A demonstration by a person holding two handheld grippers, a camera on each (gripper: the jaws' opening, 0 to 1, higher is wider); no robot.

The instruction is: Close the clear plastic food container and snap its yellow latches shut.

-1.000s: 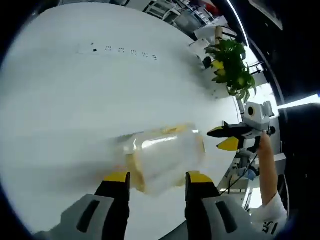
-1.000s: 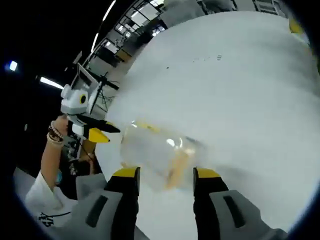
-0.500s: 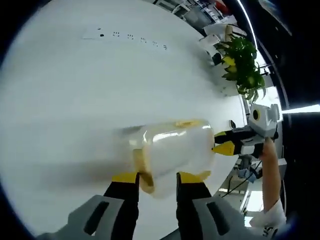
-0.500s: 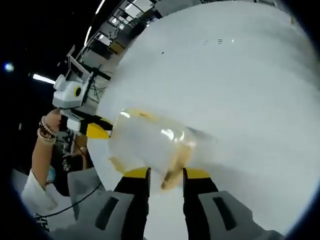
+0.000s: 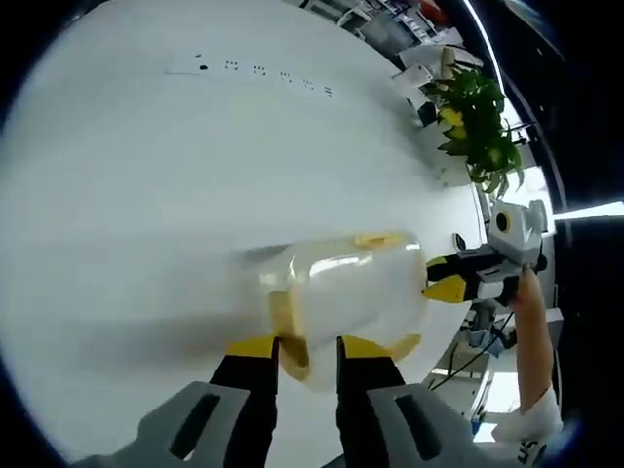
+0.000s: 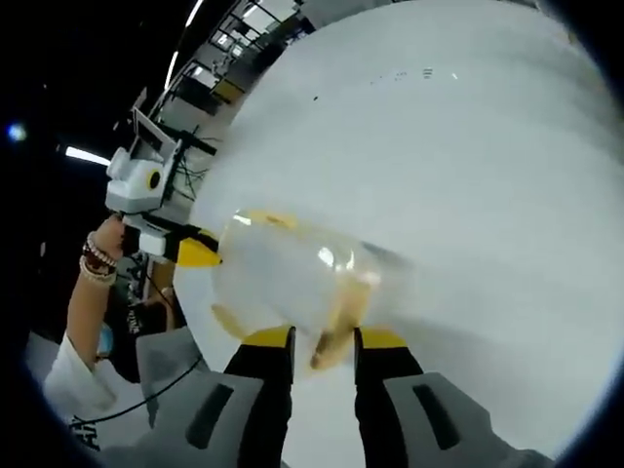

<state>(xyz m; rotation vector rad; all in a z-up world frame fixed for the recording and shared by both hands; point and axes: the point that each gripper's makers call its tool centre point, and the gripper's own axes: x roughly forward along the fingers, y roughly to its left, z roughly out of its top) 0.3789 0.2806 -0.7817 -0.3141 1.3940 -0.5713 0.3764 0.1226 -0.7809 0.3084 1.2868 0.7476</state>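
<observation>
The clear plastic food container (image 5: 346, 291) lies on the white table (image 5: 146, 195), its lid on. Its near yellow latch (image 5: 290, 353) sits between my left gripper's (image 5: 307, 343) yellow-tipped jaws, which are shut on it. My right gripper (image 5: 450, 278) touches the container's far end from the right. In the right gripper view the container (image 6: 288, 273) lies just ahead. My right gripper (image 6: 324, 336) is shut on the yellow latch (image 6: 330, 343) at that end. My left gripper (image 6: 195, 252) meets the opposite end at the left.
A green potted plant (image 5: 475, 122) stands near the table's far right edge. A row of small dark marks (image 5: 263, 68) lies on the table top farther off. A person's forearm (image 6: 86, 307) with bracelets holds the left gripper, past the table's edge.
Both grippers have come closer to the container and their jaws have narrowed from wide apart to shut on the yellow latches at its two ends.
</observation>
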